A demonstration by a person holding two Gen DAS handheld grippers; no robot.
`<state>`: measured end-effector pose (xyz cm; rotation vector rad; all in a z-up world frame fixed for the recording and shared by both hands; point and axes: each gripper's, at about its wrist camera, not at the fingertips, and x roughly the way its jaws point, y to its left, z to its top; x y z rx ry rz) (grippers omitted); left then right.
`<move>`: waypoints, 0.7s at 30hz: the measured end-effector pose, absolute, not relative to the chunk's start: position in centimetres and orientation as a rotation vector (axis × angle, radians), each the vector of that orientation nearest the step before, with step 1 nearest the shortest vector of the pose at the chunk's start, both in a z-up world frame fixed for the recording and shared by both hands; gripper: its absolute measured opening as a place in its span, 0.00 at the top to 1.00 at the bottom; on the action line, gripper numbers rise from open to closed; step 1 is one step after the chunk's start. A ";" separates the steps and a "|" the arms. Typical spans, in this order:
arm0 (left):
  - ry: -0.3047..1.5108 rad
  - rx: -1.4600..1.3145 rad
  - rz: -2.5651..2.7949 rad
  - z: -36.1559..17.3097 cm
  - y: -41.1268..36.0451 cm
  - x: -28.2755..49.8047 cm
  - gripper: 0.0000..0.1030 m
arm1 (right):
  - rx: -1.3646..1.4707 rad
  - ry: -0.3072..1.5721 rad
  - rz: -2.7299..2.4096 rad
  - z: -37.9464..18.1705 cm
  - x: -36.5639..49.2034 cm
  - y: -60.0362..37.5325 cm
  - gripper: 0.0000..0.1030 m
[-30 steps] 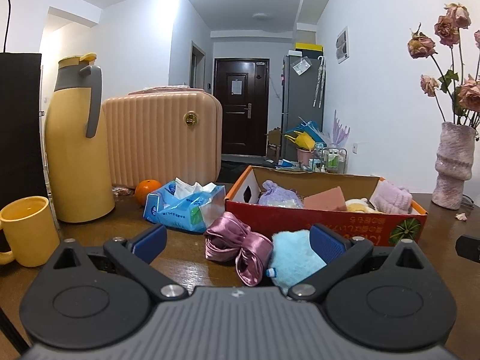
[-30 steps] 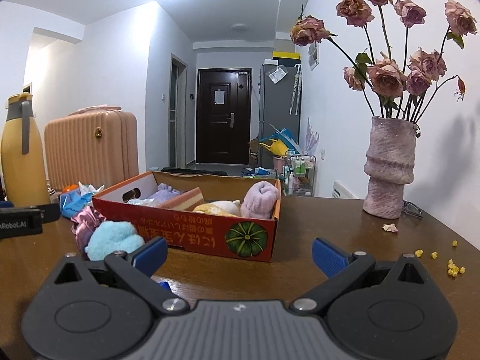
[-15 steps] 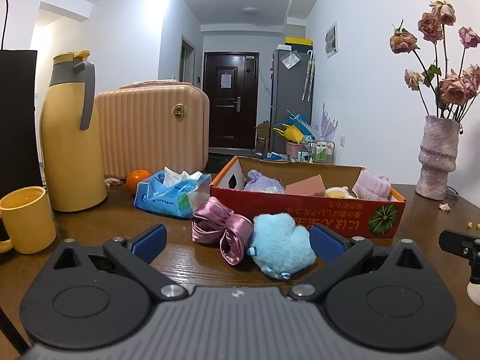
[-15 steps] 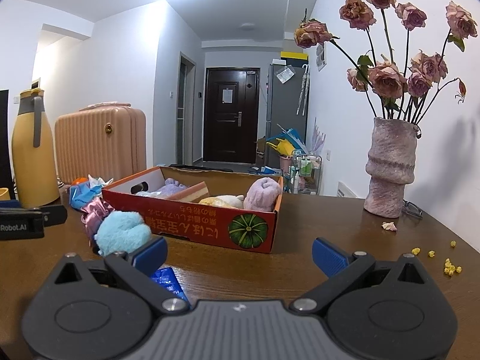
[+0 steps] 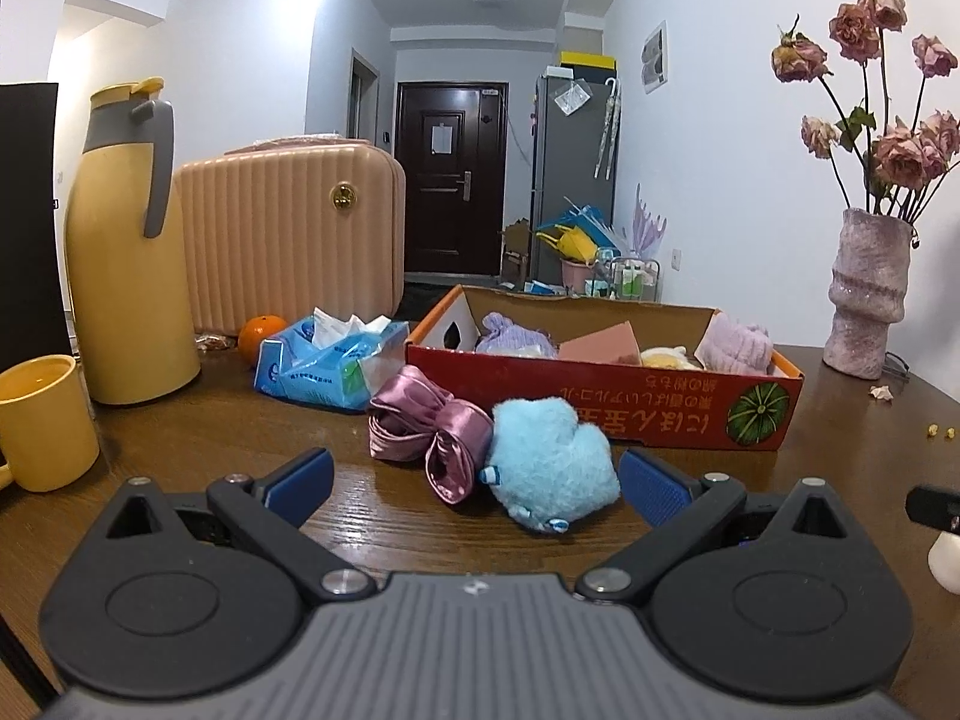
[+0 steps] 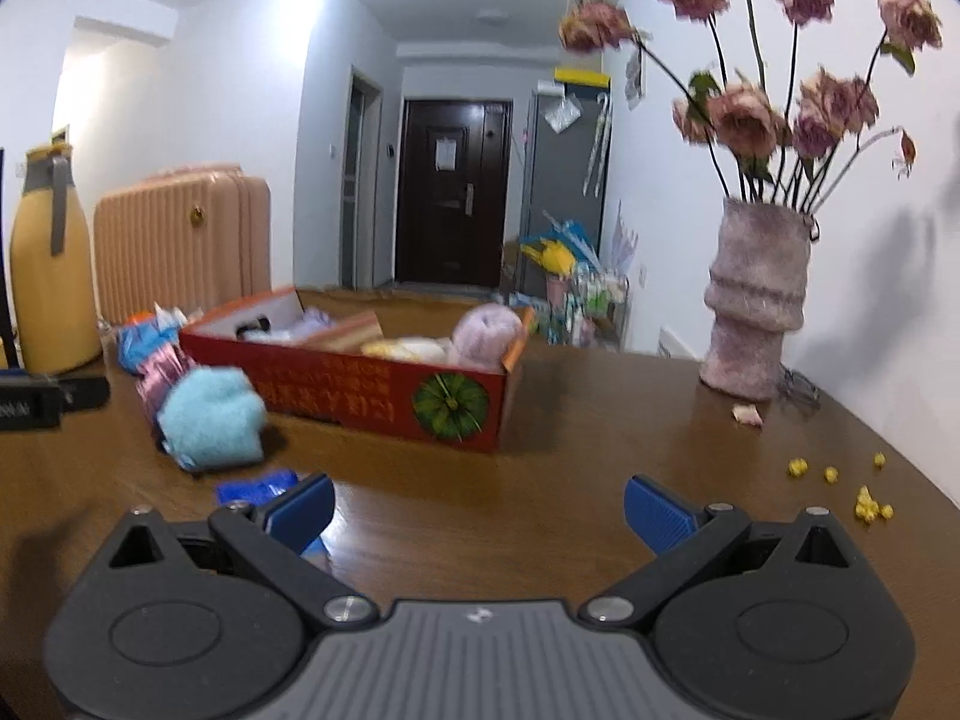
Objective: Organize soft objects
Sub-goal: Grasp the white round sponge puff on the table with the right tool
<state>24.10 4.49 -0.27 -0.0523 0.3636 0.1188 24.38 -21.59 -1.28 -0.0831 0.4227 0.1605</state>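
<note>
Compared with a second before, left tongs (image 5: pixel 474 483) drawn back from the blue plush toy (image 5: pixel 552 462), so the toy and the mauve satin scrunchie (image 5: pixel 429 423) sat smaller and further ahead, no longer flanked closely by the blue pads (image 5: pixel 300 480). Right view swung and blurred; box shifted left in frame.

Left tongs held low and level over the worktop (image 5: pixel 360 510), spread wide apart, gripping nothing, aimed at the plush toy just in front. Right tongs (image 6: pixel 477 507) likewise low and level, spread wide, empty, pointing at bare wood ahead of the box's near corner; a blue wrapped item (image 6: pixel 258 489) lay just behind the left pad (image 6: pixel 300 507).

Plush toy resting on the worktop, touching the scrunchie on one side and just beside the front wall of the red cardboard box (image 5: pixel 600 402). Inside the box: a lilac soft item (image 5: pixel 510 336), a pink block (image 5: pixel 603 342), a pale yellow item (image 5: pixel 666 354) and a pink rolled towel (image 5: pixel 735 348).

Dark wooden worktop also carrying a blue tissue pack (image 5: pixel 327 363), an orange (image 5: pixel 259 330), a yellow thermos jug (image 5: pixel 126 252), a yellow mug (image 5: pixel 42 420), a ribbed peach case (image 5: pixel 288 234) and a pink vase of dried roses (image 6: pixel 756 294). Yellow crumbs (image 6: pixel 864 504) scattered near the right edge. White walls; dark door (image 5: pixel 453 180) down the hallway.
</note>
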 end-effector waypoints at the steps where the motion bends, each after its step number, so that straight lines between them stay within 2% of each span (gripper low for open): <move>1: 0.367 -0.051 0.118 -0.3 4.4 24.2 0.00 | -0.089 0.440 0.152 -1.5 24.5 -21.8 0.00; 8: 0.381 -0.039 0.112 -0.6 4.1 24.3 0.00 | -0.068 0.525 0.128 -2.8 25.1 -24.2 0.00; 14: 0.390 -0.034 0.106 -0.7 4.0 24.4 0.00 | 0.048 0.507 0.120 -2.4 25.1 -27.0 0.00; 21: 0.405 -0.031 0.104 -0.9 3.9 24.7 0.00 | 0.000 0.599 0.069 -3.5 26.3 -27.1 0.02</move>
